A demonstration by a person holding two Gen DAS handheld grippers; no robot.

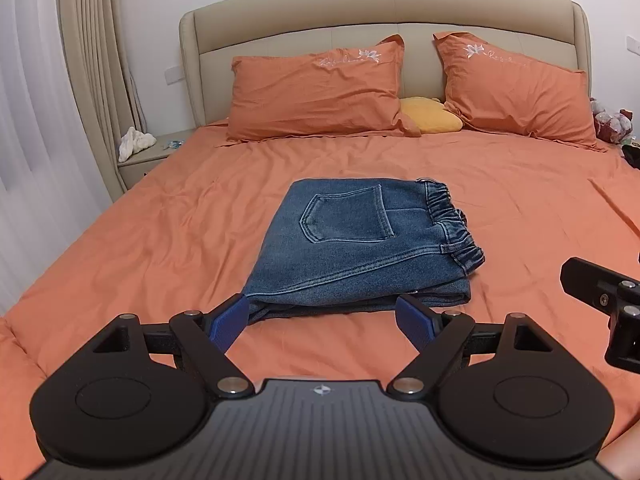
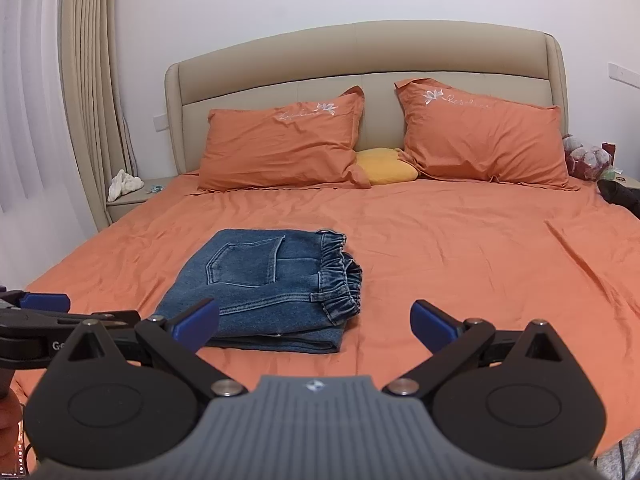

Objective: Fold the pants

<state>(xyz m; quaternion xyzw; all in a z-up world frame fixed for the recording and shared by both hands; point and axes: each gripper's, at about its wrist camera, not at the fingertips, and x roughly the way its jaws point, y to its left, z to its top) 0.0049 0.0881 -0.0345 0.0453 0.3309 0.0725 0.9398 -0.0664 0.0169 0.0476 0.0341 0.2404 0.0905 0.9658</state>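
Observation:
Blue jeans [image 1: 360,248] lie folded in a compact stack on the orange bed sheet [image 1: 160,240], back pocket up and elastic waistband to the right. They also show in the right wrist view [image 2: 264,292]. My left gripper [image 1: 324,320] is open and empty, its blue fingertips just in front of the stack's near edge. My right gripper [image 2: 316,320] is open and empty, near the stack's front right corner; its black body shows at the right edge of the left wrist view [image 1: 600,296].
Two orange pillows [image 1: 320,92] [image 1: 516,88] and a small yellow cushion [image 1: 430,116] lean on the beige headboard [image 1: 380,4]. A nightstand [image 1: 144,156] with a white cloth stands at the left, by the curtains. Clutter sits at the bed's far right [image 2: 592,160].

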